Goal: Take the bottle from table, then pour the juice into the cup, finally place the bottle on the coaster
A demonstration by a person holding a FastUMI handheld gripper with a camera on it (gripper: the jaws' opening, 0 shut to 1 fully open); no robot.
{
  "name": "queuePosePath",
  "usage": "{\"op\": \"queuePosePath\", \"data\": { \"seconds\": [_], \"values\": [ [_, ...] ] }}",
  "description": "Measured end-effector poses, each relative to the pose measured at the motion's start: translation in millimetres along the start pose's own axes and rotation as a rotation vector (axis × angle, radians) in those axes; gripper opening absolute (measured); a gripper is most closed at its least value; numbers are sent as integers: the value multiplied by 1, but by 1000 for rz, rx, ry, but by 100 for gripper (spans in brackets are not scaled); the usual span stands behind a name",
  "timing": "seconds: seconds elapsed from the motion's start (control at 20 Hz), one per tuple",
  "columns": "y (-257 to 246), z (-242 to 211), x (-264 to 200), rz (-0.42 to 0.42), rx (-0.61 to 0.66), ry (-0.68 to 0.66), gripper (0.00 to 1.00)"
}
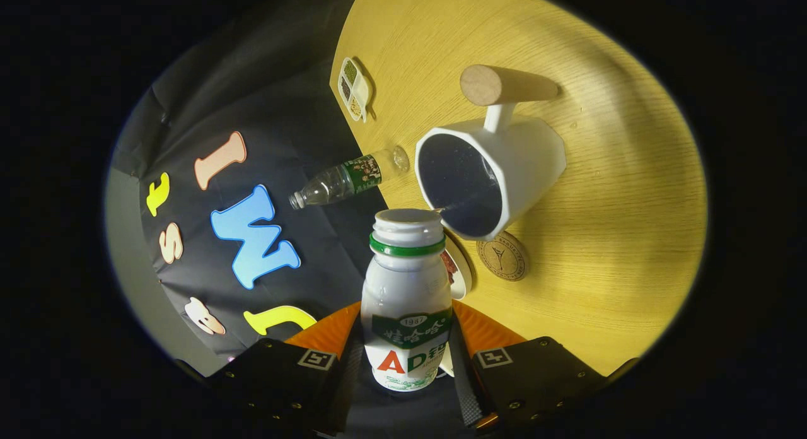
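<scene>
My gripper (pixel 406 347) is shut on a white juice bottle (pixel 406 281) with a green neck ring and a green and red label; both fingers (pixel 479 332) press on its lower body. The whole view is tilted, so the bottle is leaning over. Its open mouth sits right at the rim of a white cup (pixel 498 174) with a dark inside and a wooden handle (pixel 504 84). The cup stands on the yellow wooden table (pixel 605 237). A round cork coaster (pixel 502 256) lies on the table beside the cup, just beyond the fingers.
A clear plastic water bottle (pixel 347 177) with a green label stands near the table's edge. Farther along that edge lies a small divided white dish (pixel 354 89). A white round object (pixel 458 272) peeks out behind the juice bottle.
</scene>
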State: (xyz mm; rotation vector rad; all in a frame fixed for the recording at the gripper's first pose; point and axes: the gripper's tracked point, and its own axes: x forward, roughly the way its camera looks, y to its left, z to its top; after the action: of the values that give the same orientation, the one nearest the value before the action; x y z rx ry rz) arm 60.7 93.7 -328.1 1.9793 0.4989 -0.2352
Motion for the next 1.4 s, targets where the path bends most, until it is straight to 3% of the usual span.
{"op": "queuePosePath", "data": {
  "seconds": [0.3, 0.75, 1.4],
  "values": [
    [4, 5, 0, 9, -35, -11, 66],
    [-1, 13, 0, 46, -225, -69, 66],
    [10, 11, 0, 40, -1068, -82, 66]
  ]
}}
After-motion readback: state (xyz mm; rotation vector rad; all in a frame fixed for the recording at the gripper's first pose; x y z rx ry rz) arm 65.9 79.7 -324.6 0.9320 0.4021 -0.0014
